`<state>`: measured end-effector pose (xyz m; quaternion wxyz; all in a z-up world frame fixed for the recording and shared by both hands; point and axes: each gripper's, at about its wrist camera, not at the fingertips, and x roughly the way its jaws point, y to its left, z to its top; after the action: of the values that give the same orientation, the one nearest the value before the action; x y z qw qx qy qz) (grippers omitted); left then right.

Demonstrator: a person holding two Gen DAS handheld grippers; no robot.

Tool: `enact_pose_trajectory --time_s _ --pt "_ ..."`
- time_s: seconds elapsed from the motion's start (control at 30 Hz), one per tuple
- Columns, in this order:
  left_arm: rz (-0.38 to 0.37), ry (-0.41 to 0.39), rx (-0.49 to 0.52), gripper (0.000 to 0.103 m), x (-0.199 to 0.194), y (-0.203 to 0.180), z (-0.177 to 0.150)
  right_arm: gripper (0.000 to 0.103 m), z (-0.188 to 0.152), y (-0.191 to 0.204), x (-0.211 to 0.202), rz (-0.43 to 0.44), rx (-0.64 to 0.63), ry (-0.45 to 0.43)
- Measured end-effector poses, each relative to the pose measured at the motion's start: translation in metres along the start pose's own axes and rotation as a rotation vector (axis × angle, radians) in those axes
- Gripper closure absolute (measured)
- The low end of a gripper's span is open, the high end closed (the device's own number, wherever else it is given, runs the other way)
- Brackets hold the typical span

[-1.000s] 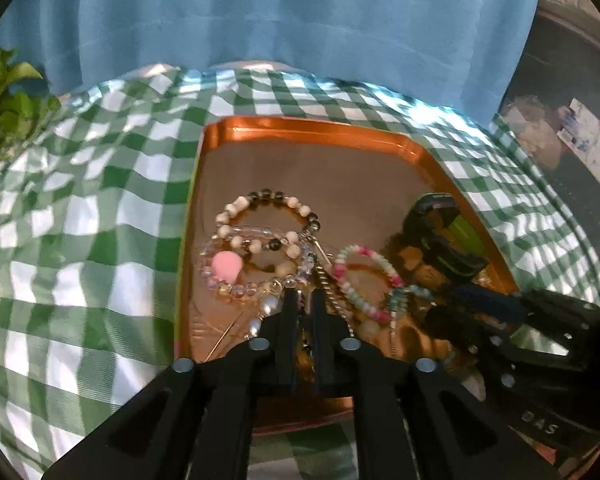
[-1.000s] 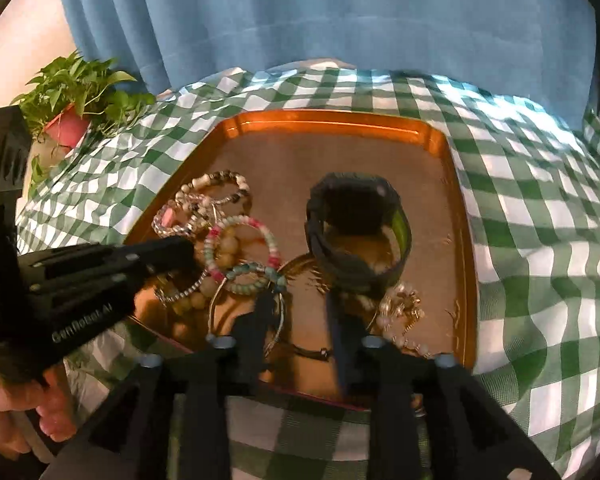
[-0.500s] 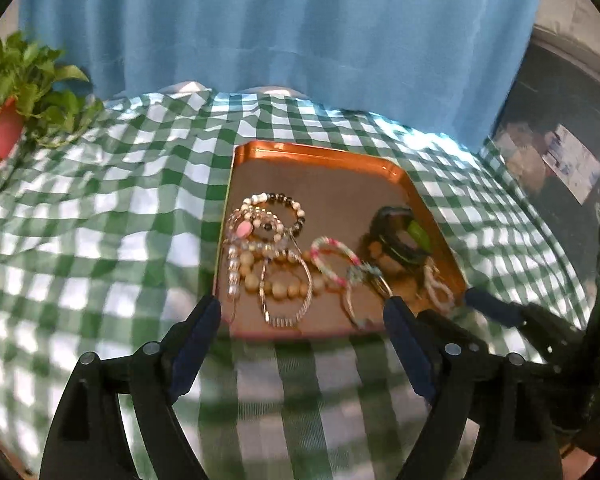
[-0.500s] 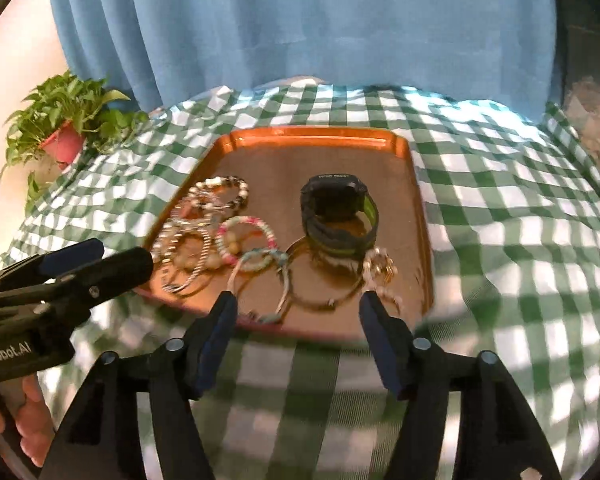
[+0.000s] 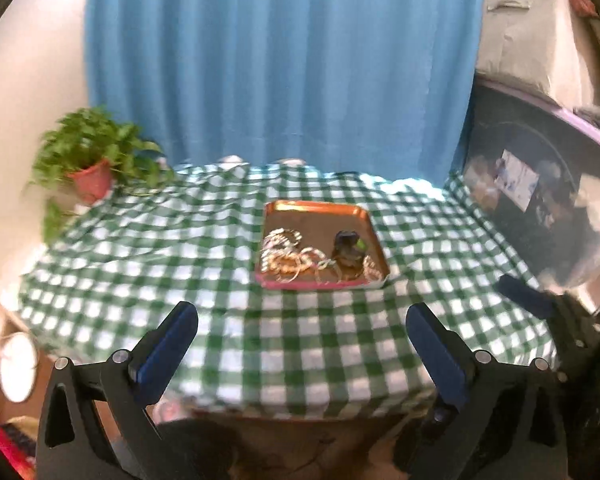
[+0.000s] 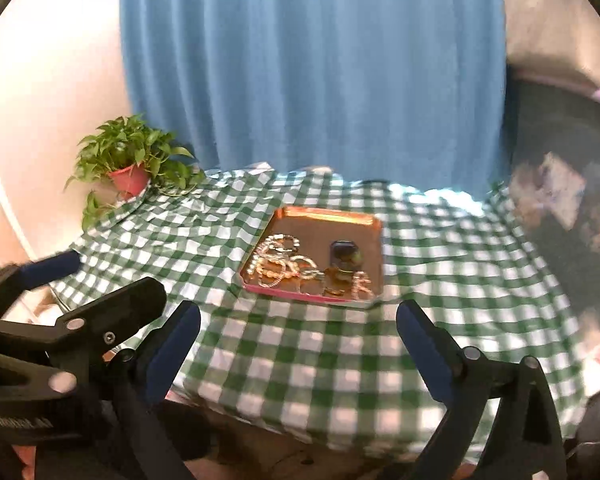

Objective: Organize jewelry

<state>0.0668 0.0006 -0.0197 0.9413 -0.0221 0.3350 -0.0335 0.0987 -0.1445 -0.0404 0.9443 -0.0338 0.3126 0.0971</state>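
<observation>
Green-checked desk carries the copper jewelry tray mid-desk, straight ahead of my wide, empty left gripper and right gripper.

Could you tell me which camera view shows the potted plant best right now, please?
The right wrist view: the potted plant is sharp there, its leaves distinct and its red pot clear. In the left wrist view it sits nearer the edge and is motion-blurred.

The shiny copper-coloured metal tray gleams, smooth and reflective; it lies on a matt, rumpled green-and-white checked cloth; behind the tray hangs a soft, pleated blue fabric curtain; on the tray, glinting beaded and metallic bracelets beside a dark, dull watch-like band.
</observation>
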Motion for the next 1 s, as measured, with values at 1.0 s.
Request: enact_pose_trajectory --time_s 1.0 --pt "0.038 0.052 0.053 0.0 -0.067 -0.022 -0.042 0.006 -0.052 0.007 -0.075 -0.048 0.13 0.065"
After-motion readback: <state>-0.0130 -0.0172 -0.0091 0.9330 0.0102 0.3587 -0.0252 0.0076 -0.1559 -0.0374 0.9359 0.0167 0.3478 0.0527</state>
